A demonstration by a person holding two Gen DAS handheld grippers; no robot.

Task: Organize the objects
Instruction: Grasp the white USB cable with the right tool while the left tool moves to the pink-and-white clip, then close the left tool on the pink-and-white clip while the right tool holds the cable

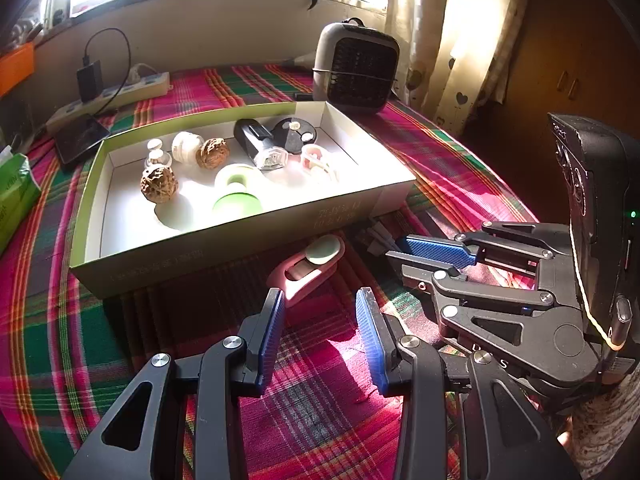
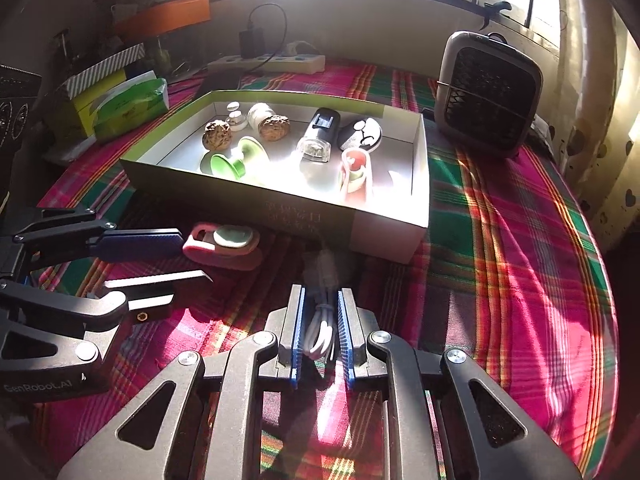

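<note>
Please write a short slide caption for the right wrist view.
Right gripper shut on a coiled white cable before the shallow box; pink item beside it.

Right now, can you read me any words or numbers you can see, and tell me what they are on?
"GenRobot.AI": white letters on the body of the left gripper, seen from the right wrist camera.
"D S": white letters on the body of the right gripper; anything between them is hidden.
Front wall of the box: faint pale print, too blurred to read.
Green tissue pack: small print, too small to read.
</note>
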